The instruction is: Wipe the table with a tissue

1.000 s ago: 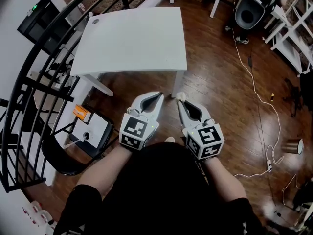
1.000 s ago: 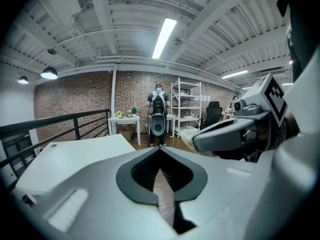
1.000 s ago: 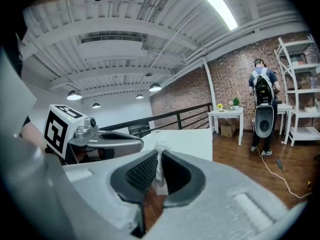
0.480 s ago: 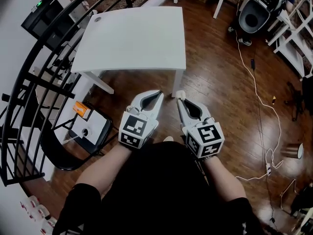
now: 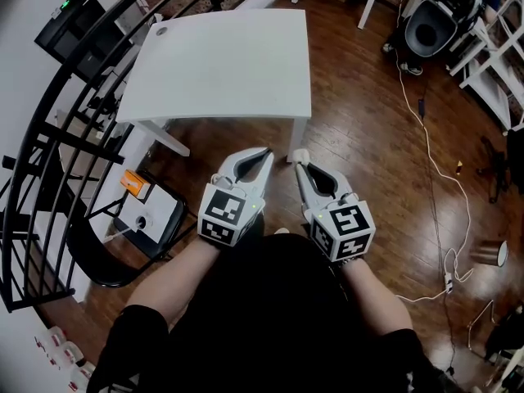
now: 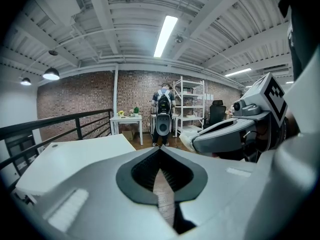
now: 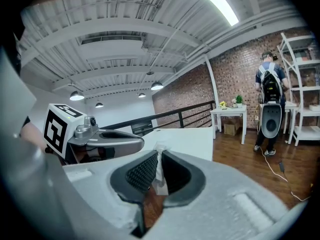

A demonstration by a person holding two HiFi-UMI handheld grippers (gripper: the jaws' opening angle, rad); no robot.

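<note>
Dark wood floor (image 5: 368,137), white table (image 5: 221,64) up ahead, both grippers just short of the table's near edge, left gripper (image 5: 265,151) jaws pressed together on nothing, right gripper (image 5: 300,162) jaws pinching a little white tissue (image 7: 159,171)

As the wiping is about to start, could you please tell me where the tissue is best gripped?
As held now: the right claw is shut on the tissue from the person's side, a crumpled tuft poking past the tips toward the table. That free tuft can likely wipe without the claw scraping.
</note>
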